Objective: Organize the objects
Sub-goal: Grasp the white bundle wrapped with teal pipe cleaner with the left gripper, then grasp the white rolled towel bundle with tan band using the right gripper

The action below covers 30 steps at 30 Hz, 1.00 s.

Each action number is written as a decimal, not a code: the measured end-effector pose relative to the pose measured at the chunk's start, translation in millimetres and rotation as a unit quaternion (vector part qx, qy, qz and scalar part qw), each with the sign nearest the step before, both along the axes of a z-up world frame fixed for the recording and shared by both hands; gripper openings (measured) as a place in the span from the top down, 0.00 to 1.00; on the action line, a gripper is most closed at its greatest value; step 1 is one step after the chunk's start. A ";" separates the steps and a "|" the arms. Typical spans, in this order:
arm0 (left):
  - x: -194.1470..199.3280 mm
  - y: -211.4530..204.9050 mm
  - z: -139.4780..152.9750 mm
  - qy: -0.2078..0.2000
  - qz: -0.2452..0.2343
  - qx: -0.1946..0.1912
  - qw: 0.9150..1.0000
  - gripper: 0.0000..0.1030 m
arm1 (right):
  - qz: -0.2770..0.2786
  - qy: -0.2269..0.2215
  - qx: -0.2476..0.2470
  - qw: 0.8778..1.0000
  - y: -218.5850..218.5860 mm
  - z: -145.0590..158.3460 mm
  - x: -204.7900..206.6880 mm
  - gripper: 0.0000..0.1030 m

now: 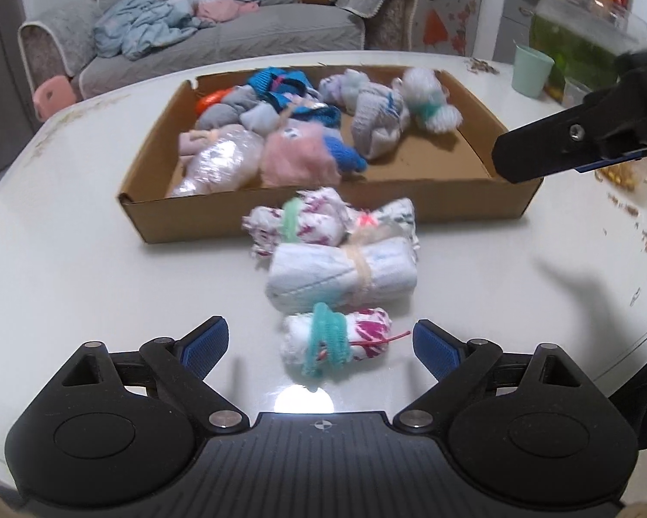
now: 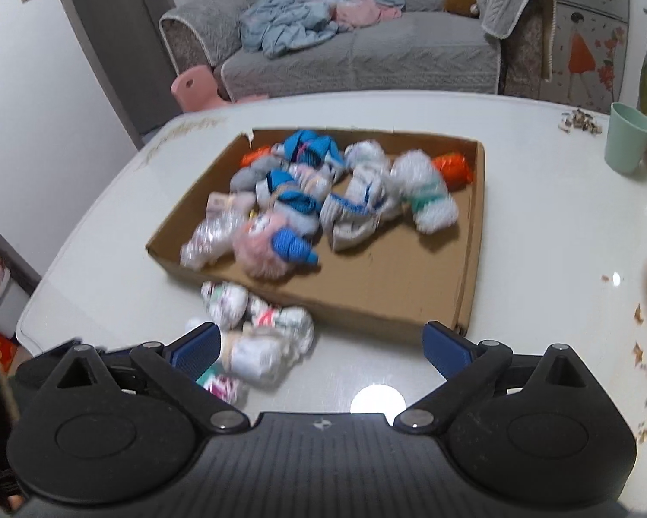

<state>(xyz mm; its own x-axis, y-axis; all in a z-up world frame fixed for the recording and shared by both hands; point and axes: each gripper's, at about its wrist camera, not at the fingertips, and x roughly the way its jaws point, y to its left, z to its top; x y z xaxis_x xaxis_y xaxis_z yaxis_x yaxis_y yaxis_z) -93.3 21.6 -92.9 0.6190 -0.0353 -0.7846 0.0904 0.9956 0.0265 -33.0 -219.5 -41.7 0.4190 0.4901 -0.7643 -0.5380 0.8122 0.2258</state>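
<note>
From the left wrist, the left hand-held gripper (image 1: 321, 347) stands released, its blue pads (image 1: 204, 347) wide apart and pressing on nothing. A small rolled bundle tied with teal pipe cleaner (image 1: 334, 345) lies on the white counter (image 1: 86, 267) between the pads, clear of both. Just beyond it sits a white rolled cloth with a rubber band (image 1: 343, 274), then a pink-patterned bundle (image 1: 297, 226) against the near wall of the cardboard box (image 1: 185, 220). Inside the box lie more rolled socks — blue, pink, grey, white. One finger of the right hand-held gripper (image 1: 582, 142) juts in at far right, above the box corner.

From the right wrist, the right hand-held gripper (image 2: 319, 352) is likewise spread and empty over bare counter, the box (image 2: 392, 306) just ahead. The loose bundles (image 2: 258, 336) cluster at its left pad — whether they touch it I cannot tell. A green cup (image 2: 628, 138) stands far right.
</note>
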 end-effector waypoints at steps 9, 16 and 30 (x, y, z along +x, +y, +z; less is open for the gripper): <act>4.0 -1.3 -11.1 -0.006 -0.012 -0.006 1.000 0.34 | 0.002 0.003 -0.014 1.000 7.5 -9.9 -2.4 0.03; 0.1 17.7 -11.5 0.005 0.007 -0.009 1.000 0.39 | 0.015 0.005 -0.019 1.000 29.6 -18.7 -7.5 0.03; -9.9 81.1 -9.1 0.006 0.081 -0.004 0.997 0.35 | 0.019 -0.011 -0.068 0.997 100.7 -61.6 -25.7 0.01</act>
<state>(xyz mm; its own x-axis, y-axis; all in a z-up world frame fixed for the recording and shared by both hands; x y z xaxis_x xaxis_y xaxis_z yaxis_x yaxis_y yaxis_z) -103.2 102.7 -101.9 0.6085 0.0576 -0.7915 -0.0704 0.9973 0.0184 -58.7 -118.8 -103.3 0.4202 0.3981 -0.8155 -0.5718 0.8139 0.1027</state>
